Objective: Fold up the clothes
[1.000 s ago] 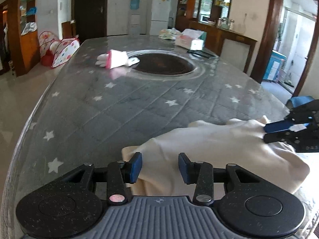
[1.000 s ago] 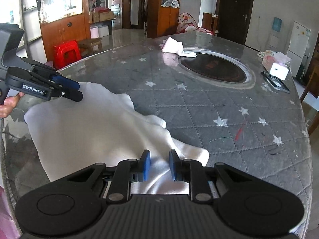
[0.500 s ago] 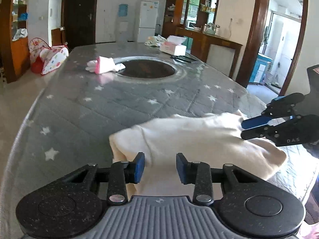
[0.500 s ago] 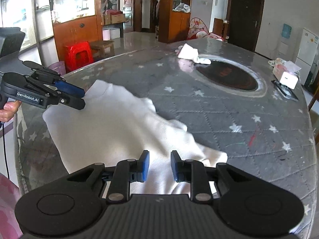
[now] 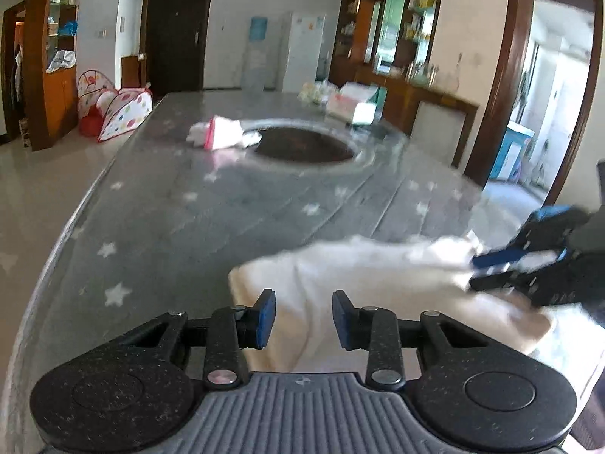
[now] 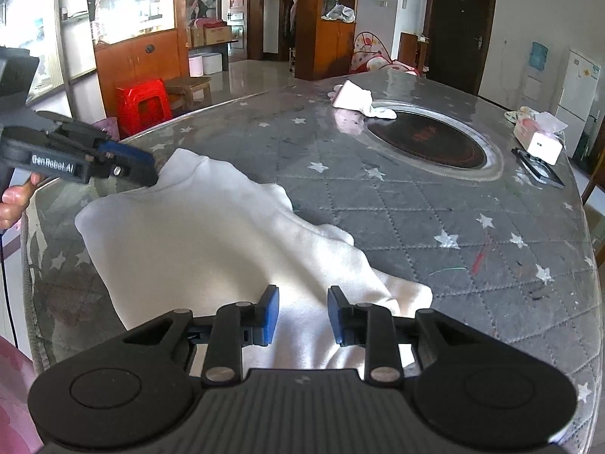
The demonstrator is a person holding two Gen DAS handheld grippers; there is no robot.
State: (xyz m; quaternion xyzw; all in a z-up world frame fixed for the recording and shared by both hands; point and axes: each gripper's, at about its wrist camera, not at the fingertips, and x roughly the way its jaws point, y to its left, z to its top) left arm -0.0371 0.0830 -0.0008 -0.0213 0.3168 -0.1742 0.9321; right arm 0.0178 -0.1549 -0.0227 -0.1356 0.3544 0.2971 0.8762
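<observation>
In the right wrist view, at nine o'clock, we saw a hand (image 6: 15,204) holding the left gripper (image 6: 147,168). Its tips sat right at the upper left edge of the white garment (image 6: 211,234). From its own camera the left gripper (image 5: 302,317) showed blue pads a moderate way apart. The jaws had just been closing, with cloth showing in the gap but neither pad pressing on it.

The white garment lay spread on the near part of the table (image 6: 416,227), running from nine o'clock down to six o'clock. It looked soft and matte, with a wavy far edge, shallow creases and a rumpled corner at five o'clock. In the blurred left wrist view the garment (image 5: 378,276) stretched from six o'clock towards three o'clock.

The right gripper (image 6: 302,314) stood at six o'clock. Its jaws had just been opening and were narrowly parted, with fabric between the pads but not clamped. From the left camera the right gripper (image 5: 476,272) appeared at three o'clock against the cloth's edge, too smeared to read.

The table wore a grey quilted cover with white stars under a glossy sheet. A small pink-and-white garment (image 6: 355,98) lay at twelve o'clock, touching the rim of a dark round inset (image 6: 427,140). At two o'clock a tissue box (image 6: 540,140) held crumpled white tissue.
</observation>
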